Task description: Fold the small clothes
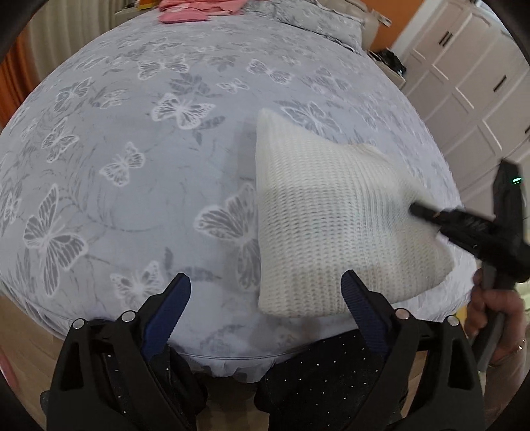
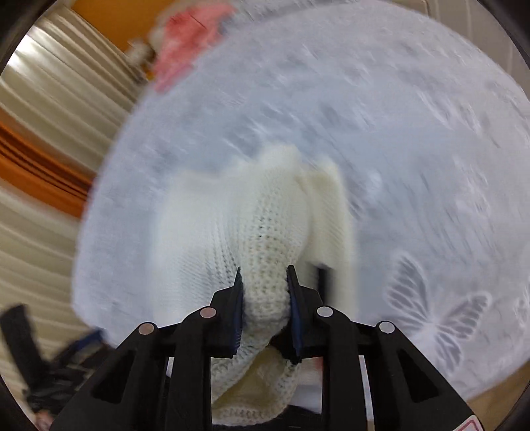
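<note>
Folding was midway: the right gripper (image 2: 264, 281) clamped the half-folded white knit garment (image 1: 331, 215) above the bed (image 1: 149, 149), while the left gripper (image 1: 265, 291) stood apart, empty.

Knit garment (image 1: 334, 218) on bed (image 1: 139, 139)

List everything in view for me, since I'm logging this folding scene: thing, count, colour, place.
knit garment: one, white, near edge of bed, partly lifted
bedspread: one, pale grey with butterflies, covering bed
pink clothes: a pile, pink, far end of bed
cabinets: several doors, white, beside bed
curtain: one, cream, beside bed
left gripper: one, black, jaws open, empty
right gripper: one, black, jaws shut on knit garment
hand: one, holding right gripper
</note>
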